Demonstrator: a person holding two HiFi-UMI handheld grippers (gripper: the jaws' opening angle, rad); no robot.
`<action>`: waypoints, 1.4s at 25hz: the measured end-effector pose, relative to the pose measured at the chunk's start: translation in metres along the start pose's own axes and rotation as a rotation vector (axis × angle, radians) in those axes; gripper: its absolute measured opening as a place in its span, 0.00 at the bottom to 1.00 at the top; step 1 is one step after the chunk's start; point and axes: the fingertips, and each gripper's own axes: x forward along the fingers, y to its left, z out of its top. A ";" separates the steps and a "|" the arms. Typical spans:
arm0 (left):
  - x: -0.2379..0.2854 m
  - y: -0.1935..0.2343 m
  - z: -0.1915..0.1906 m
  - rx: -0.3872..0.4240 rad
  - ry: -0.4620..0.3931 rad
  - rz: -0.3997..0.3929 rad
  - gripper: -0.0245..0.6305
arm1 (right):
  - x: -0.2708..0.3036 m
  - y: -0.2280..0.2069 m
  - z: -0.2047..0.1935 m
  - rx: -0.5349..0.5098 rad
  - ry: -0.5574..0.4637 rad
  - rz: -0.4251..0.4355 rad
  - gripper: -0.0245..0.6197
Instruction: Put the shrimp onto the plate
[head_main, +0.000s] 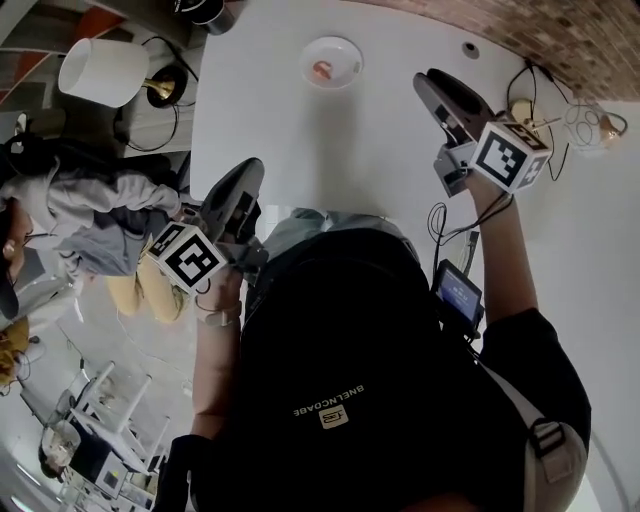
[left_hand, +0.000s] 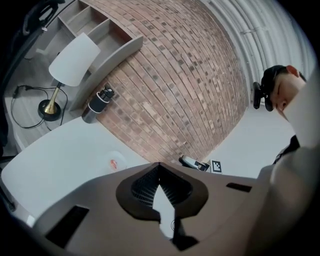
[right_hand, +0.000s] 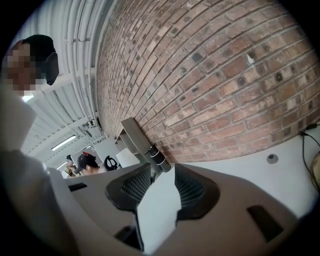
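The broad white tabletop is mostly bare in front of both sets of fingers, with a red-brick wall closing off its far side. Beyond the left gripper and off to its outer side, a lamp with a white drum shade and brass foot stands off the tabletop's edge, out of the way. A tangle of black cables lies just outside the right gripper and crosses no path to the dish.

Both tools hang near the person's body, which suits a task that looks finished. The left fingers are clenched tip to tip on nothing. The right fingers are released, with bare tabletop showing through the gap.

The small round white plate sits ahead of the fingers, roughly between the two grippers and well apart from both. The pink shrimp already lies on it, near its middle, and nothing crowds it.
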 end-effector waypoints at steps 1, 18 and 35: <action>0.003 -0.001 0.003 0.002 0.009 -0.016 0.03 | -0.004 0.003 0.002 0.004 -0.009 -0.010 0.27; 0.041 -0.009 0.025 0.057 0.123 -0.196 0.03 | -0.035 0.037 0.010 -0.019 -0.109 -0.095 0.27; 0.035 -0.020 0.030 0.098 0.089 -0.246 0.03 | -0.044 0.061 0.001 -0.025 -0.167 -0.083 0.27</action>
